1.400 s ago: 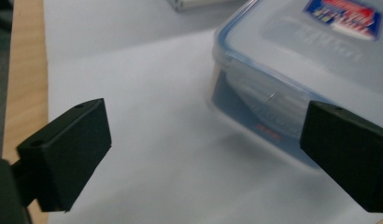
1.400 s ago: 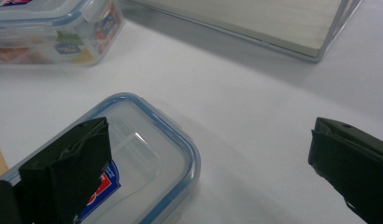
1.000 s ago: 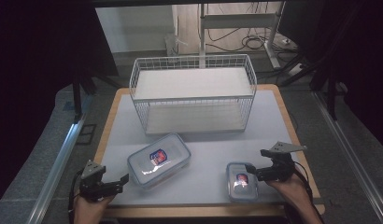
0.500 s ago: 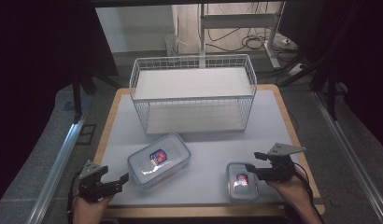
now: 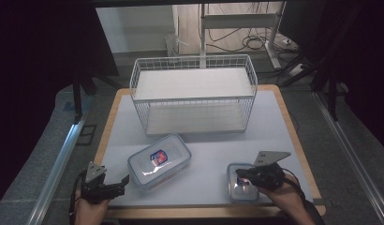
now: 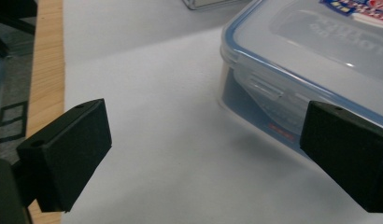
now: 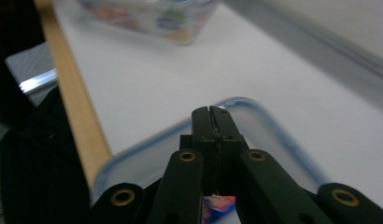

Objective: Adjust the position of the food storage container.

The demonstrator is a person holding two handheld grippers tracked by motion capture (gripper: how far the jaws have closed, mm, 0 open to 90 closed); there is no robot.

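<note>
Right gripper (image 7: 212,114) has just snapped its jaws together, empty, over the small box (image 5: 238,185); left gripper (image 6: 203,154) gapes beside the big box (image 6: 315,60).

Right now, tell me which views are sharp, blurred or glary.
High view: dim, dark surround, glare on the large container's lid. Left gripper view: sharp on the large container, with a small highlight on its lid. Right gripper view: the small container's rim and a far container are smeared; the shut right hand-held gripper stays fairly crisp.

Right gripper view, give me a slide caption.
Shut right tongs poised over the small lidded container on the white table.
</note>
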